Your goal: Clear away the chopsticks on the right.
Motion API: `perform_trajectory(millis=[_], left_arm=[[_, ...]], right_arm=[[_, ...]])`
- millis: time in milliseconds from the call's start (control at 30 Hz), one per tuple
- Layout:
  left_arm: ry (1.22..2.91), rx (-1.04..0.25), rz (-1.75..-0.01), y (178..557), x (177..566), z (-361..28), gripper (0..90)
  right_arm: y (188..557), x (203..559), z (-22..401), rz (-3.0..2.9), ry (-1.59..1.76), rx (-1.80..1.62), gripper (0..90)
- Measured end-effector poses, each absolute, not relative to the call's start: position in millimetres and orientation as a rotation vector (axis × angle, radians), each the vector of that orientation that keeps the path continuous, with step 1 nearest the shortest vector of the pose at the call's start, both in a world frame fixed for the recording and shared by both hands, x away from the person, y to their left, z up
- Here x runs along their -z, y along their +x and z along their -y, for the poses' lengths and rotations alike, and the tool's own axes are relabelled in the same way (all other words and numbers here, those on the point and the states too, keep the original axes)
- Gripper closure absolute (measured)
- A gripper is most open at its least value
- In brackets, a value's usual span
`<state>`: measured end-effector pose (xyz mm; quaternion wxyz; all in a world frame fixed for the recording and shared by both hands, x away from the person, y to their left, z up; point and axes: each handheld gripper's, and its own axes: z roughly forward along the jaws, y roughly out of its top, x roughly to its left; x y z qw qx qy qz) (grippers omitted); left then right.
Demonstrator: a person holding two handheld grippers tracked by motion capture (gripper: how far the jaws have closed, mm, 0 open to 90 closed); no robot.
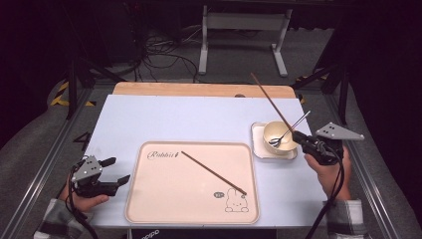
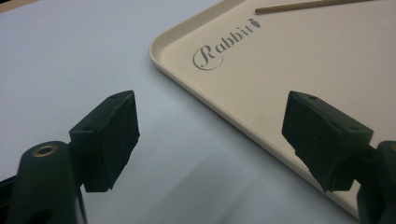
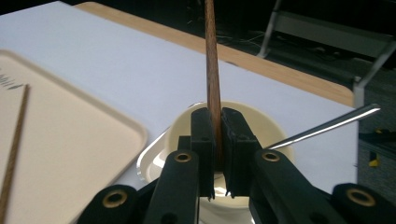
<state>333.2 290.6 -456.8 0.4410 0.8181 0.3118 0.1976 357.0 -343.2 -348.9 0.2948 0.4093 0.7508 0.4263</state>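
The table (image 1: 164,117) is covered in pale blue-white, with a strip of bare wood along its far edge. Near the front edge, about midway along, lies a big cream tray (image 1: 164,199), rounded at the corners; it reads "Rabbit" in grey script at its far left corner and has a little rabbit drawing at its near right corner, with a small dark round mark beside it that I cannot read. One brown chopstick (image 1: 213,173) lies slantwise across the tray, from beside the script down toward the rabbit.

Toward the table's right edge sits a small square white dish (image 1: 259,144) with a cream bowl (image 1: 278,133) on it, and a metal spoon (image 1: 290,129) leans out of the bowl.

The right gripper (image 1: 298,135) is by the bowl's right rim, its jaws pinched narrow onto the second chopstick (image 1: 271,102), a thin, dark brown, wood-grained stick that rises at a slant over the bowl toward the far edge.

The left gripper (image 1: 115,171) rests near the front left corner, just left of the tray, jaws wide apart with nothing between them.
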Motion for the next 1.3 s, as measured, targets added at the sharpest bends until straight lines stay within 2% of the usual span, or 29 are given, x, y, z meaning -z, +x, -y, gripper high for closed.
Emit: perform_trajectory(millis=[500, 800, 1300], left_arm=[[2.027, -0.485, -0.773, 333, 457, -291, 19.6], [2.034, -0.49, -0.76, 332, 457, -290, 19.5], [2.03, -0.506, -0.765, 332, 456, -290, 19.4]], right_arm=[[321, 374, 287, -2.182, 0.94, -1.172, 84.5], [316, 388, 275, -2.24, 0.913, -1.178, 84.5], [306, 411, 224, -2.42, 0.8, -1.128, 84.4]])
